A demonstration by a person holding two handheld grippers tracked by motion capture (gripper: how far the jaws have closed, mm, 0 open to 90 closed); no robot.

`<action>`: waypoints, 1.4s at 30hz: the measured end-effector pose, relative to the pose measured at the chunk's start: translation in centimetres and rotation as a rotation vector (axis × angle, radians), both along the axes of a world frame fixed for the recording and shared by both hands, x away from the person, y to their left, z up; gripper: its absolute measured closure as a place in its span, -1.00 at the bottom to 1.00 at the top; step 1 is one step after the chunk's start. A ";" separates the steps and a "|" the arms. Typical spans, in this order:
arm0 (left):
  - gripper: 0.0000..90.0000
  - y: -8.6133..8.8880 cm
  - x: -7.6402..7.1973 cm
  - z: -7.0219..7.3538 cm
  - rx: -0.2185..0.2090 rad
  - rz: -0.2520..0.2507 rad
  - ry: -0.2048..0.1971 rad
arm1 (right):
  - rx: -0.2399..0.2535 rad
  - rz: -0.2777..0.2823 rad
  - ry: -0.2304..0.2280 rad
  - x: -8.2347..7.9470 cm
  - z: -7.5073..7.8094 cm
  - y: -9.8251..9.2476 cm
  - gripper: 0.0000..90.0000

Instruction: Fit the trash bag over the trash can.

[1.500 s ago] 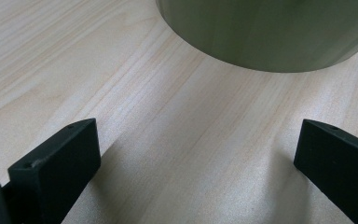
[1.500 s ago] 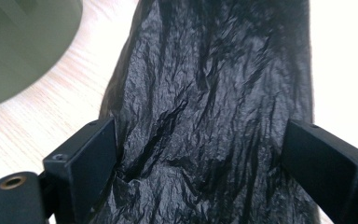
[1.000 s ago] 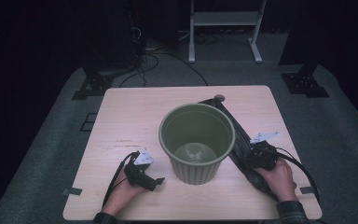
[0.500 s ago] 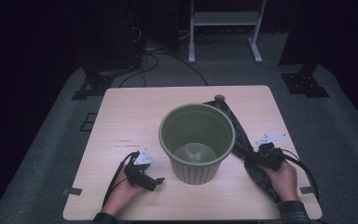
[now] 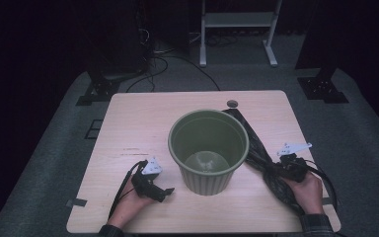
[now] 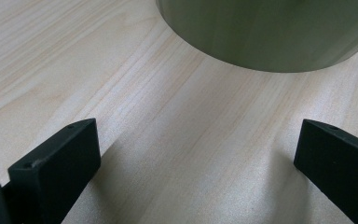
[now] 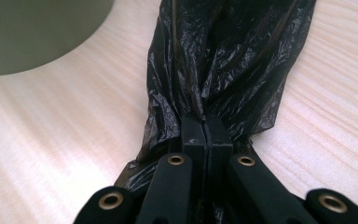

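Observation:
A ribbed green bin (image 5: 207, 180) stands upright and empty in the middle of the wooden table (image 5: 138, 123). A crumpled black plastic bag (image 5: 256, 148) lies along the bin's right side, from the far rim toward the person. My right gripper (image 5: 278, 170) is shut on the bag's near end; in the right gripper view the jaws (image 7: 204, 122) pinch the bunched film (image 7: 233, 56), with the bin (image 7: 32, 32) at upper left. My left gripper (image 5: 165, 191) rests low on the table left of the bin. Its jaws (image 6: 198, 135) stand open and empty, facing the bin's wall (image 6: 270, 32).
A round cable hole (image 5: 232, 103) sits in the table's far edge behind the bin. On the dark floor beyond are a white stand (image 5: 237, 29), cables (image 5: 163, 59) and black bases (image 5: 323, 89). Bare wood spreads across the table's left half.
My right gripper has shut on the bag and drawn it slightly right and toward the person, gathering the film into a narrower strip. The left gripper and the bin have stayed put.

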State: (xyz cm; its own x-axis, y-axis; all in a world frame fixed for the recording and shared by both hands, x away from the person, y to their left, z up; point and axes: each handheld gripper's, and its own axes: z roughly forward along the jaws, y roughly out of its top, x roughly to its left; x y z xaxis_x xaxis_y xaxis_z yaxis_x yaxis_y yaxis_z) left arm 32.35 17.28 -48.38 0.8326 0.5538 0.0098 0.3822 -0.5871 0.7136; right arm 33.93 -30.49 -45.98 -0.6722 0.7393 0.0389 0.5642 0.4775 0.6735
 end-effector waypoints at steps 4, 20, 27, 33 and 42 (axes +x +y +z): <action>-1.00 0.0 0.0 0.0 0.000 0.000 0.000 | 0.020 0.063 -0.027 -0.9 1.1 -0.1 0.99; -1.00 0.0 0.0 0.0 0.000 0.000 0.000 | 0.097 0.299 -0.101 -2.5 5.0 2.9 0.99; -1.00 0.0 0.0 0.0 0.000 0.000 0.000 | 0.149 0.350 -0.142 -2.7 6.8 3.6 0.99; -1.00 0.0 0.0 0.0 0.002 -0.001 0.000 | 0.175 0.414 -0.197 -3.3 9.4 4.6 0.99; -1.00 0.0 0.0 0.0 0.001 -0.001 0.000 | 0.293 0.450 -0.264 -3.9 12.0 3.7 1.00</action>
State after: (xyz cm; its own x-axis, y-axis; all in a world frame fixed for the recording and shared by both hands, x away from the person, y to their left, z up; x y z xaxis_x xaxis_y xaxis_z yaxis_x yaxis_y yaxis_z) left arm 32.36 17.29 -48.37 0.8332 0.5529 0.0106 0.3814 -0.5885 0.7129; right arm 30.01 -26.81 -33.95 -0.9315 0.3636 -0.0124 0.1457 0.4040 0.9031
